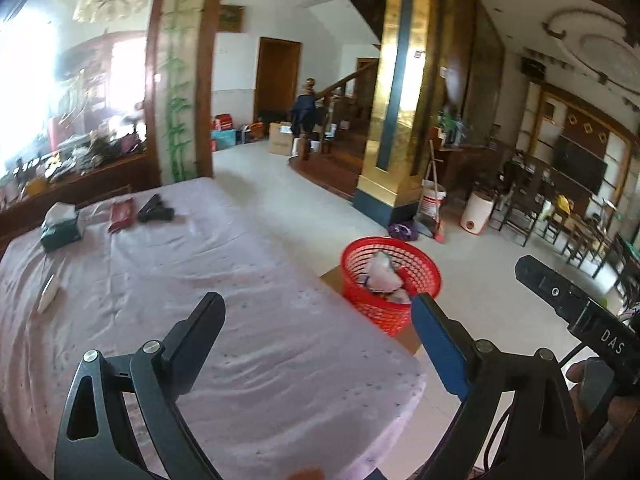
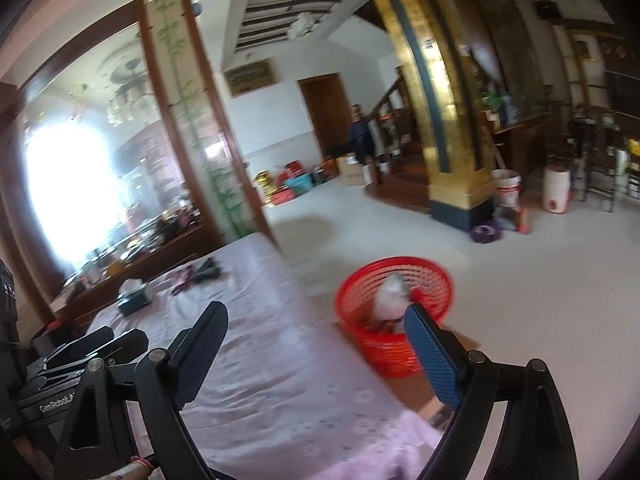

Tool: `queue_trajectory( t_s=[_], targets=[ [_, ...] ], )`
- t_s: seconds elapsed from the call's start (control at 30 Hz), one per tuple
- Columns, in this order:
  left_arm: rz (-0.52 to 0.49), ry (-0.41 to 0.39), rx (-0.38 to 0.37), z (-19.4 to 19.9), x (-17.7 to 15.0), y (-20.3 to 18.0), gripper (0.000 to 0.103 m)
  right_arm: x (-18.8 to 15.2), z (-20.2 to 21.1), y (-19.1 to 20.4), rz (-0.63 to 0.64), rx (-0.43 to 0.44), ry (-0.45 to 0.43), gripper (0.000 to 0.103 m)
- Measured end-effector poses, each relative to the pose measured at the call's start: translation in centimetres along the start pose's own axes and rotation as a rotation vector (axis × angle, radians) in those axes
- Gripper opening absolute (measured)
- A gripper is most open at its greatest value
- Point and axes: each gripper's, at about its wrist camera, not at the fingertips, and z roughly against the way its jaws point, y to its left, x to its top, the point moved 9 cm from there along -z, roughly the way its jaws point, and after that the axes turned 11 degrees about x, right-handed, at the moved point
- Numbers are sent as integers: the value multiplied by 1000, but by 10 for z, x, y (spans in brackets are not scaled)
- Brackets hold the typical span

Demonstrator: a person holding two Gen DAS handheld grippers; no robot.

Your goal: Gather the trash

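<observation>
A red mesh basket (image 1: pixel 372 308) stands on a cardboard box (image 1: pixel 331 278) just off the table's right edge, with crumpled white and pink trash (image 1: pixel 383 274) inside it. My left gripper (image 1: pixel 316 304) hovers open over the pink tablecloth (image 1: pixel 240 280) with nothing between its fingers. My right gripper (image 2: pixel 316 312) is open and empty too, its blue-padded finger (image 2: pixel 430 356) overlapping the basket (image 2: pixel 360 292) and the trash (image 2: pixel 390 296). At the table's far end lie a green tissue box (image 1: pixel 62 228), a red packet (image 1: pixel 122 214) and a black object (image 1: pixel 156 210). A white item (image 1: pixel 48 298) rests at the left.
A gold pillar (image 1: pixel 394 120) rises beyond the basket, with buckets (image 1: pixel 432 204) and a white canister (image 1: pixel 476 214) at its foot. Wooden chairs (image 1: pixel 520 204) stand at right. Far back, a person (image 1: pixel 304 108) is by the stairs among boxes. A wooden partition (image 1: pixel 184 80) borders the table.
</observation>
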Motion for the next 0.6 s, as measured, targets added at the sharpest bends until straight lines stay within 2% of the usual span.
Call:
queue_trajectory(
  t_s=[0.07,0.23,0.6],
  targets=[
    [-21,-2,-9,1,2,-13,93,3,10,-13,-14,-36,-16,92],
    [-41,-4,-31,2,2,-34,93,5,23,-35,-51,-57,-31,93],
    [-60,11,-37,1,-1,-47,93,4,28,-43,-57,-50,-34,93]
  ],
)
